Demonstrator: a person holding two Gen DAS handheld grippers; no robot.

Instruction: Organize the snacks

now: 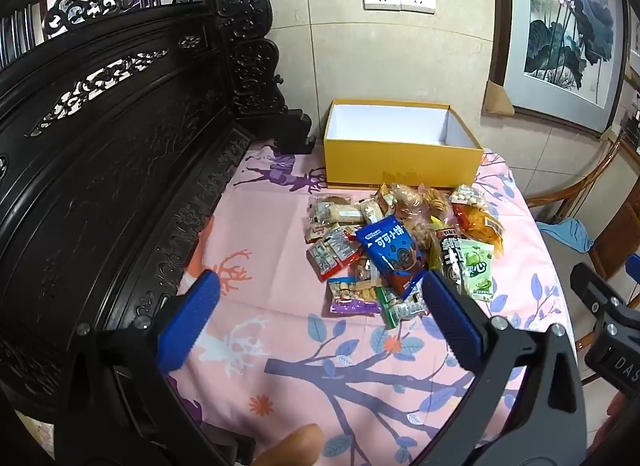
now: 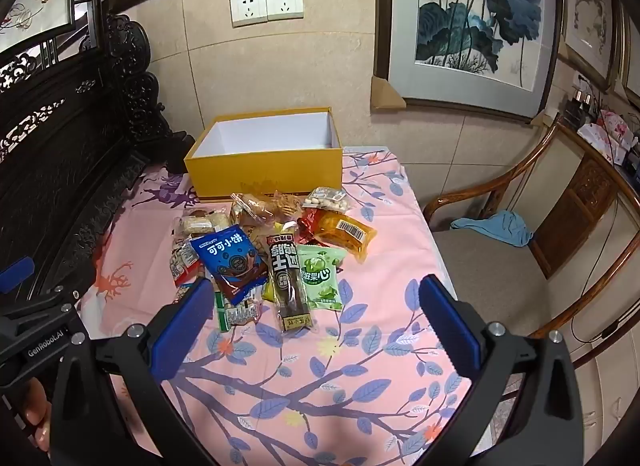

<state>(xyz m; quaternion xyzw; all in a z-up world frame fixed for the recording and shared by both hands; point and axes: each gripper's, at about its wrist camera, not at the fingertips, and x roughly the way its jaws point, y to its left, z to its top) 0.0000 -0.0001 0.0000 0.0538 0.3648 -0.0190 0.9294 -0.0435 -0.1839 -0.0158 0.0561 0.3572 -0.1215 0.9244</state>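
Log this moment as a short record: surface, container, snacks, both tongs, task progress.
surface: table with pink floral cloth
container: yellow box, lid off, white inside, nothing visible in it, at the far edge by the wall
snacks: loose pile in front of the box; blue cookie packet on top, green candy packet on its right side
left tongs: open, holding nothing, short of the pile
right tongs: open, holding nothing
progress: no snack visible in the box

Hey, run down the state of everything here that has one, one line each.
Yellow box: lid off, nothing visible inside.
Snack pile: loose on the cloth in front of the box, none packed.
Left gripper: open, holding nothing.
Right gripper: open, holding nothing.
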